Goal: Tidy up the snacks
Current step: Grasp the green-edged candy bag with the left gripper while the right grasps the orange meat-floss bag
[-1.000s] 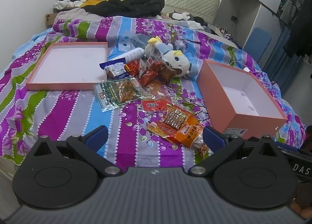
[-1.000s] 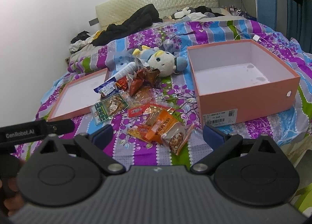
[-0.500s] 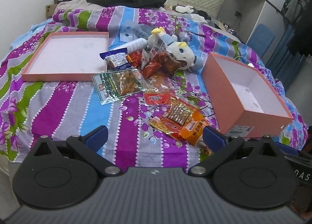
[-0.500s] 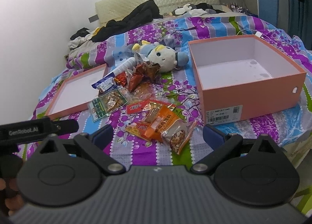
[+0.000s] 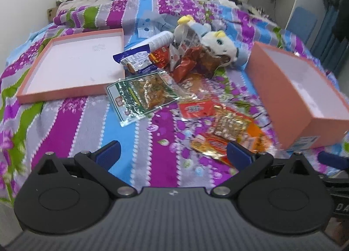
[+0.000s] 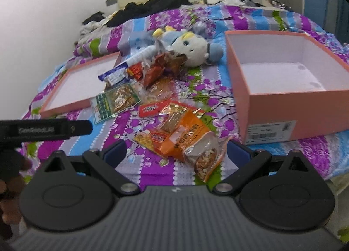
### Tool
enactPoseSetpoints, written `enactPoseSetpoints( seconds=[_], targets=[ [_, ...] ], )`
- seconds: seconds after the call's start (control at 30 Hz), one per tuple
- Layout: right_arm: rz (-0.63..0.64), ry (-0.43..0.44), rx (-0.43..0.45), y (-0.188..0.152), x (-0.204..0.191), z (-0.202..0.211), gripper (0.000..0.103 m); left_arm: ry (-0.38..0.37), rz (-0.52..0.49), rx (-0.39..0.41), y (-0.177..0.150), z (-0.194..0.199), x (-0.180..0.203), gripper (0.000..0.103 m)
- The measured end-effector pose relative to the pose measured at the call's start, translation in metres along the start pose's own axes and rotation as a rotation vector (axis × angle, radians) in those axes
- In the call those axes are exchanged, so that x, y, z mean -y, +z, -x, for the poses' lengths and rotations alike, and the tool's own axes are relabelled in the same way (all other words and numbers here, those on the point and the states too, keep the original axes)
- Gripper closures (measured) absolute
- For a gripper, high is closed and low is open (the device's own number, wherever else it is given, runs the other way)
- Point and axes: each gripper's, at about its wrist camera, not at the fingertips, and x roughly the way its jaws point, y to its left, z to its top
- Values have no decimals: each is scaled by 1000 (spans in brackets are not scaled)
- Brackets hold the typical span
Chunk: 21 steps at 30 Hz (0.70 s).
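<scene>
A: How are the grippers held?

B: The left gripper (image 5: 172,152) and right gripper (image 6: 176,152) are both spread wide, nothing gripped, above the near edge of a fleecy striped floral blanket (image 5: 65,124).

A: And the snacks?

B: Crinkly foil snack packets (image 6: 174,128) are heaped mid-bed, between a shallow pink lid (image 5: 72,65) at left and a deep pink cardboard box (image 6: 290,76) at right. A barcode label (image 6: 270,132) is seen on the box; its print cannot be read.

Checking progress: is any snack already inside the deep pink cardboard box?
No, the deep pink cardboard box shows only its bare white floor.
</scene>
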Motion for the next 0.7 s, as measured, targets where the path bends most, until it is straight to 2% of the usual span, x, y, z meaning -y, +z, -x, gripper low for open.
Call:
enactPoseSetpoints(
  seconds=[0.1,0.27,0.33,0.5,0.7],
  targets=[
    [20,3,-23,1,1,-16,3,18,-66,-20,9,-24,-5,0],
    [88,-16,-45,3,6,-39,3,39,-232,-40,25,-66,-8,0],
    [92,-17,-71,4,10,-49,8,37,-303,-48,32,-83,-7,0],
    [120,-22,-123,2,16,-70,12,47,-470,-66,46,-127,-2,0],
    [226,-12,-150,-2,14,-85,12,41,-591,-91,63,-164,-3,0]
  ],
)
